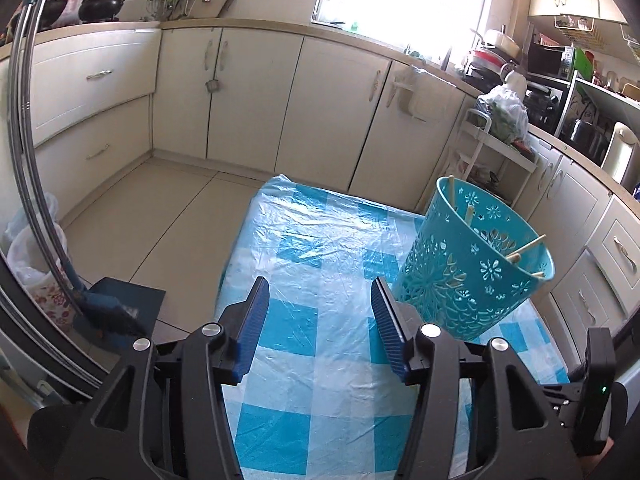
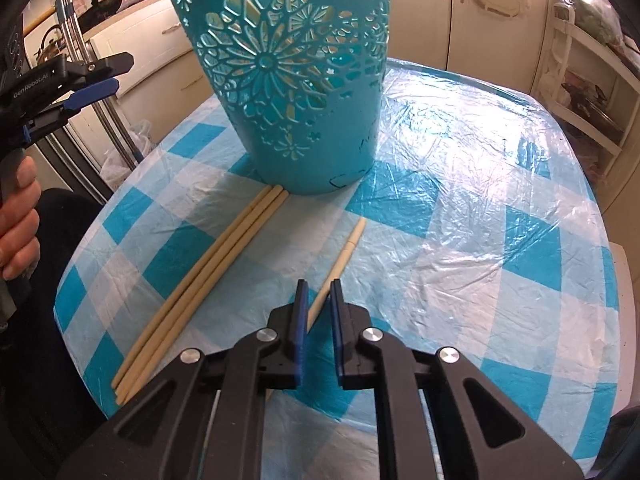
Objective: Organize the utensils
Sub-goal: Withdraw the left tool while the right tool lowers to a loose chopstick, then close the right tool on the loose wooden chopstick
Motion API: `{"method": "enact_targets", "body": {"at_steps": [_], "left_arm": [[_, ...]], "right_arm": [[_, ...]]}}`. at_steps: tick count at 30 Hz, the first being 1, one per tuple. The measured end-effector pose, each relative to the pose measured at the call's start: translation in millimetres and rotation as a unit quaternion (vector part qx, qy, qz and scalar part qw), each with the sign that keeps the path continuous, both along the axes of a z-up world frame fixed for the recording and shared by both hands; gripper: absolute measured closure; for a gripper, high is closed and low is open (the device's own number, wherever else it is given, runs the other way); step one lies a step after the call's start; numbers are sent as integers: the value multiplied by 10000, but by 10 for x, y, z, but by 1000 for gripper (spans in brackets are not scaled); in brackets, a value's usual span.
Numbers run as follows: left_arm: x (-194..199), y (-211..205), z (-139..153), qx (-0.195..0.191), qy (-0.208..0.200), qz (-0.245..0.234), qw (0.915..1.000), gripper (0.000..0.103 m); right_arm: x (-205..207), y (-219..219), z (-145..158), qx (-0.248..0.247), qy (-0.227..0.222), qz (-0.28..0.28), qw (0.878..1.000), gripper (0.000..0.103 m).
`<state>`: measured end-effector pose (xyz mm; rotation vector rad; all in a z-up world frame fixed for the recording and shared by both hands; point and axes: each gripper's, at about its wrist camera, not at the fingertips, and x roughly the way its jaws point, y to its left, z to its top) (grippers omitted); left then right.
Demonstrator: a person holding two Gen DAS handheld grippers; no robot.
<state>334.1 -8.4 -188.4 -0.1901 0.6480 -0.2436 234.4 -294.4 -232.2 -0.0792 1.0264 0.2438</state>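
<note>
A teal cut-out basket (image 2: 296, 80) stands on the blue-checked table (image 2: 480, 200); in the left wrist view the basket (image 1: 472, 272) holds several cream chopsticks (image 1: 524, 248). Three cream chopsticks (image 2: 208, 276) lie side by side on the cloth, their tips at the basket's base. A single chopstick (image 2: 340, 256) lies to their right. My right gripper (image 2: 319, 284) is low over it, jaws narrowly apart, straddling its near part. My left gripper (image 1: 320, 292) is open and empty above the table, left of the basket; it also shows in the right wrist view (image 2: 108, 76).
Cream kitchen cabinets (image 1: 248, 92) run along the far walls. A white shelf cart (image 1: 492, 148) with a bag of greens stands beyond the table. A blue dustpan (image 1: 120, 300) and plastic bags (image 1: 28, 252) sit on the floor at left.
</note>
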Motion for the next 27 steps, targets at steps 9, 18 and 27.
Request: {"method": "enact_targets", "body": {"at_steps": [9, 18, 27], "left_arm": [[-2, -78, -174, 230, 192, -127, 9995, 43], [28, -228, -294, 685, 327, -156, 9970, 37], [40, -248, -357, 811, 422, -178, 9957, 35]], "right_arm": [[5, 36, -8, -106, -65, -254, 9996, 91], [5, 27, -13, -85, 51, -172, 9998, 91], [-63, -57, -9, 166, -41, -454, 9988, 96]]}}
